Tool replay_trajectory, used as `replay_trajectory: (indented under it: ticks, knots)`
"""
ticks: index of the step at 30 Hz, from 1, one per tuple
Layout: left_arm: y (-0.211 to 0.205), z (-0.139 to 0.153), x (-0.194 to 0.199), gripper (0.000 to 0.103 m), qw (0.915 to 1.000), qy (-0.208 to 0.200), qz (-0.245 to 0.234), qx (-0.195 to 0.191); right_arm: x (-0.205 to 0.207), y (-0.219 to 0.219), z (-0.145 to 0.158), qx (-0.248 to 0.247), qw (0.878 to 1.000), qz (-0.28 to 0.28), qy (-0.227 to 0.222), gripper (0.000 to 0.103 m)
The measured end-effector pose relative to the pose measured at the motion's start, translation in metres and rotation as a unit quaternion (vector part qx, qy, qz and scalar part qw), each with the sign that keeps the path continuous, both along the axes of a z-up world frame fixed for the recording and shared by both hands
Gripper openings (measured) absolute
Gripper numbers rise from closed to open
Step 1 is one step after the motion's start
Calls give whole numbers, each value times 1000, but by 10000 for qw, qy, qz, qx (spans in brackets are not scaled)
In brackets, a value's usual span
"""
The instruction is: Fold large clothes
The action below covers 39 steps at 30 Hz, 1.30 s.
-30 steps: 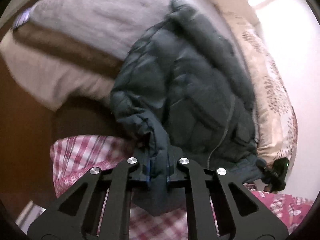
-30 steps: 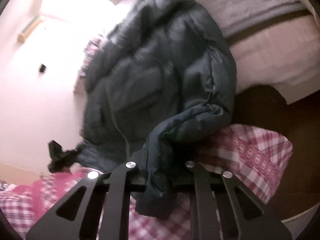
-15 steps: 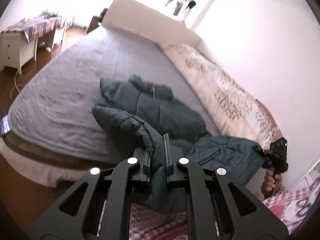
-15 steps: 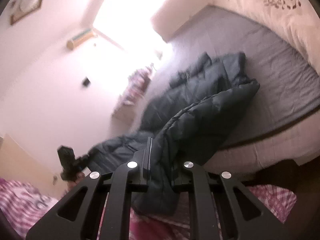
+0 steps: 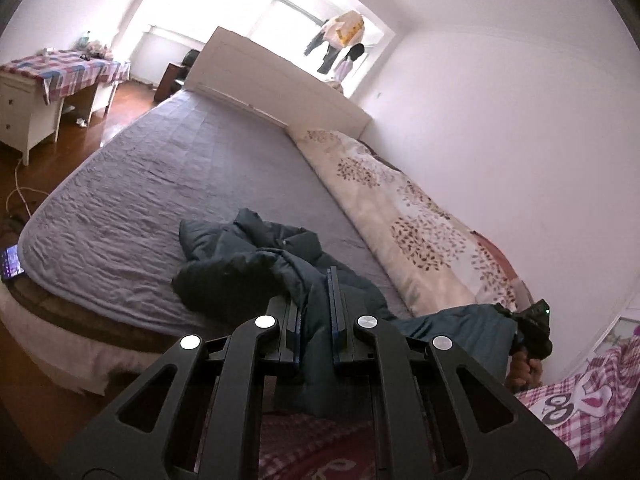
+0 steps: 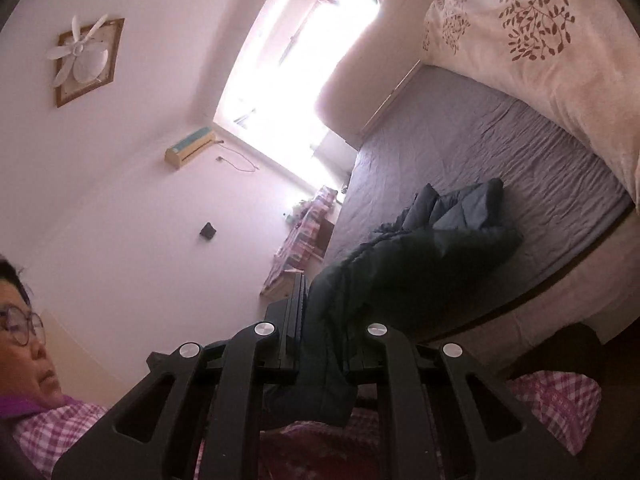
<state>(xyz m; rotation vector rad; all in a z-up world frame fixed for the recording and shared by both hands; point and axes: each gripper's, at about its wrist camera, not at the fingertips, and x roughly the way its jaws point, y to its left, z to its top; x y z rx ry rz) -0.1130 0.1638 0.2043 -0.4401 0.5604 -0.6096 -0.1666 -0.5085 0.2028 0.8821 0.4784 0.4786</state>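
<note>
Here the jacket (image 5: 256, 268) is held at its near edge by both grippers, the left gripper (image 5: 316, 320) and the right gripper (image 6: 324, 332) each closed on a thick fold, while the rest lies bunched on the bed (image 5: 132, 200). A fold could be pulled from the jaws if the padded, slick-looking cloth is tugged unevenly; how deep the right grip is cannot be judged in the dark view.

I find no readable text, label, brand or number anywhere in my two wrist views; nothing is legible here.
</note>
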Motion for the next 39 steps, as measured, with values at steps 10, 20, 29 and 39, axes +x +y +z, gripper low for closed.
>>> replay_trajectory:
  ticks: [10, 20, 29, 39]
  knots:
    - [-3, -2, 57, 9, 9988, 338, 318, -146, 65, -11, -5, 102, 9996, -121, 238, 14]
    - [-31, -8, 201, 11, 9942, 711, 788, -168, 219, -24, -14, -138, 9972, -291, 669, 14]
    - [-54, -81, 351, 11, 9783, 1550, 1367, 129, 369, -40, -104, -178, 9809, -721, 1798, 14]
    - [-57, -160, 407, 19, 9513, 2476, 1834, 113, 432, -35, -179, -318, 9591, -676, 2731, 18]
